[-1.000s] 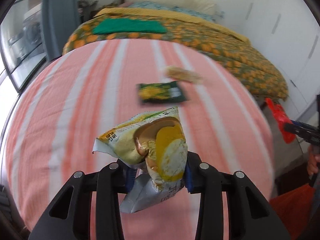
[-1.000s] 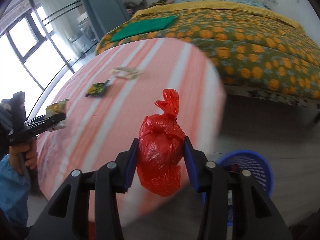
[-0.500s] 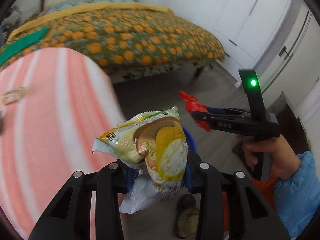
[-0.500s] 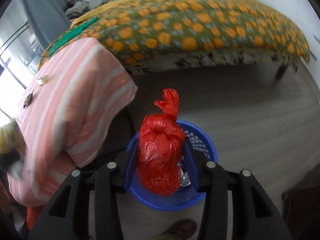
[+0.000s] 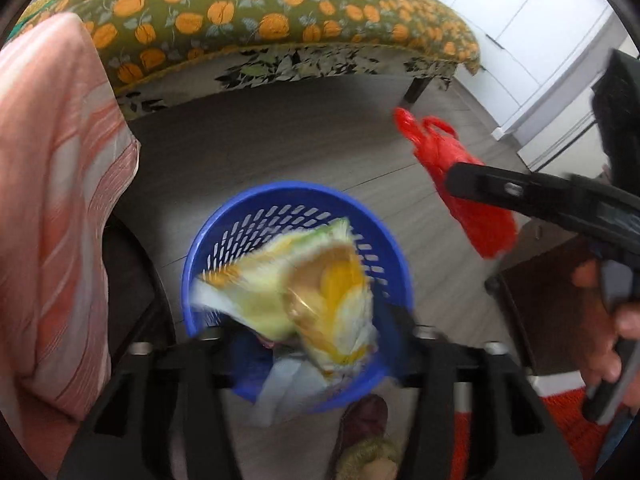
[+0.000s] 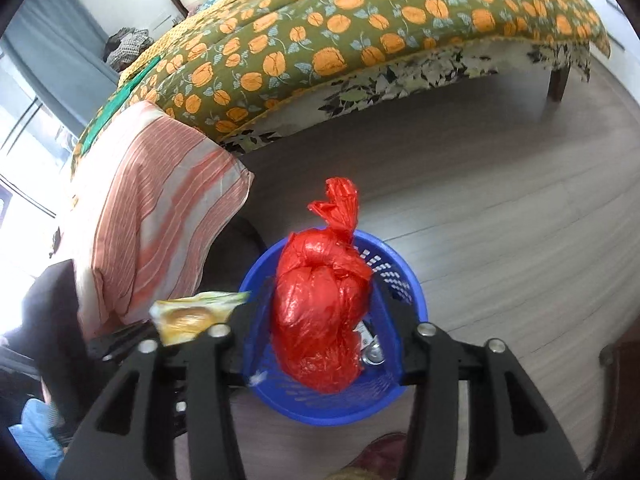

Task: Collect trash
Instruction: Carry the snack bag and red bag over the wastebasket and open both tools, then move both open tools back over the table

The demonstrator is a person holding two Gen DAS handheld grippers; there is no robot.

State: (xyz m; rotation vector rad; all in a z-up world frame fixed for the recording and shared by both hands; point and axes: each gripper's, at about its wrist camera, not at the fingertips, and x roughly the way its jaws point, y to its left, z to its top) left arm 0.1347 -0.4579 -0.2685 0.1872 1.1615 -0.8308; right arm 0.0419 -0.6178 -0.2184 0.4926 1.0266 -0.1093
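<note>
In the left wrist view a blue plastic basket [image 5: 280, 191] stands on the floor right below my left gripper [image 5: 316, 342]. Its jaws are opening, and a yellow-green snack wrapper [image 5: 320, 296], blurred, hangs loose between them over the basket. The right wrist view has my right gripper [image 6: 322, 320] above the same basket [image 6: 320, 414]. Those jaws are opening too, and a knotted red plastic bag [image 6: 320, 312] sits between the pads with a gap on each side. The red bag [image 5: 460, 184] also shows at the right of the left view.
A table under a pink striped cloth [image 5: 52, 200] drops close to the basket's left side. Behind is a bed with an orange-flowered quilt [image 5: 260, 20] and grey floor [image 5: 260, 140]. A slipper [image 5: 364, 436] lies just in front of the basket. Dark furniture [image 5: 540, 312] stands right.
Both grippers swung away from the striped table to above the blue basket and tilted downwards. Both pairs of jaws have widened, so the wrapper and the red bag are no longer squeezed.
</note>
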